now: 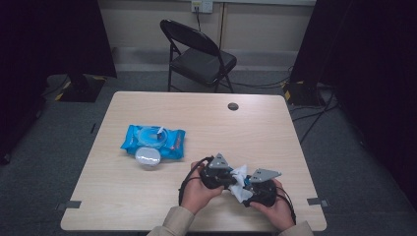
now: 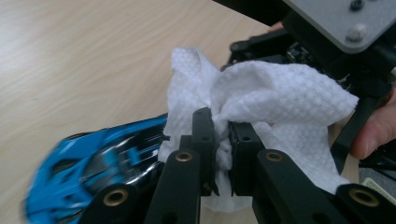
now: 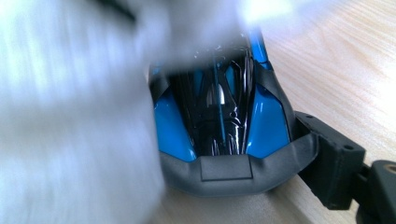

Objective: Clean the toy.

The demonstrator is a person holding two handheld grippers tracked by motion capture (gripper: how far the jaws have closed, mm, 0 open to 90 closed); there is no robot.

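Left hand-held gripper (image 2: pixel 223 133) has its jaws pinched nearly together on a bunched white wipe (image 2: pixel 275 100), the textured cloth squeezed between the two black pads and billowing out above and to the sides of them. Just below and beside that wipe lies a blue and black toy car (image 2: pixel 93 163), blurred in the left gripper view, its long axis running away from the jaws toward the lower left of that picture. In the right gripper view the same car (image 3: pixel 219 116) sits nose or tail on, its dark bumper toward the camera, with one black jaw pressed against its right flank; the other jaw is hidden behind the blurred wipe (image 3: pixel 70 116), so the right hand-held gripper (image 1: pixel 251 188) appears to clamp the car across its width, jaws well spread. In the high view both hands meet near the front edge of the worktop (image 1: pixel 206 113), the wipe (image 1: pixel 240 177) between them; the left hand-held gripper (image 1: pixel 231 178) is the one placed to rub the cloth along the car's body. A blue wipes packet (image 1: pixel 153 141) lies well apart to the left.
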